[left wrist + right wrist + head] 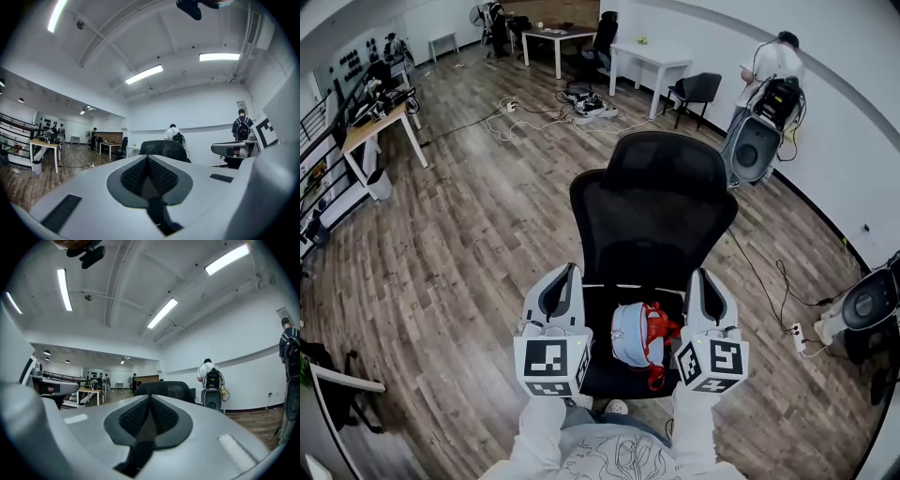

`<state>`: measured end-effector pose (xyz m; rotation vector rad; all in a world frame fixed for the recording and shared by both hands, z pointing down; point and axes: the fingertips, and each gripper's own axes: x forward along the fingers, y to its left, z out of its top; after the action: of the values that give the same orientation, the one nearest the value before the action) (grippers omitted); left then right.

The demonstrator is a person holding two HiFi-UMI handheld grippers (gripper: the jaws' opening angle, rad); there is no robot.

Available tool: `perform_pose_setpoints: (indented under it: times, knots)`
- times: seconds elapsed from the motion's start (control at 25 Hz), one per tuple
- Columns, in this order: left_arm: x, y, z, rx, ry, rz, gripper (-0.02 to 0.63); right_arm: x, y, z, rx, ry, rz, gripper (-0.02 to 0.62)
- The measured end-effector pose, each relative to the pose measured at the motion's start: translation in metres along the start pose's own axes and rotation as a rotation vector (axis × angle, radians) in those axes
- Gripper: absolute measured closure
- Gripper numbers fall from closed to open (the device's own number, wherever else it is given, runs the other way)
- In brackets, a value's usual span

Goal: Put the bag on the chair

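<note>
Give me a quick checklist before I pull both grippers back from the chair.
1. Bag resting on the chair seat: ok.
2. Left gripper jaws together, nothing between them: ok.
3. Right gripper jaws together, nothing between them: ok.
4. Red strap free of the right gripper: cannot tell.
5. Bag body back from the seat's front edge: ok.

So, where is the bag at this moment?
In the head view the bag lies on the seat of the chair, low in the middle, between the left gripper and the right gripper, nearer the right one.
</note>
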<state>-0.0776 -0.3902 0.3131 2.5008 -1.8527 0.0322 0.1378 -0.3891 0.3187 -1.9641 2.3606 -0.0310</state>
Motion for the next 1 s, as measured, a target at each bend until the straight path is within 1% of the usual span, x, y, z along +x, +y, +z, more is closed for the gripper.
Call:
perform_pose_setpoints:
  times: [0.28, 1.0]
  knots:
    - [-0.013, 0.003, 0.004, 0.005, -0.016, 0.006, 0.6, -0.009, 0.009, -0.002, -0.021, 0.003, -0.005, 0.581]
    - [-0.018, 0.004, 0.007, 0.007, -0.017, -0.001, 0.6, -0.012, 0.01, 0.003, 0.01, -0.002, -0.015, 0.581]
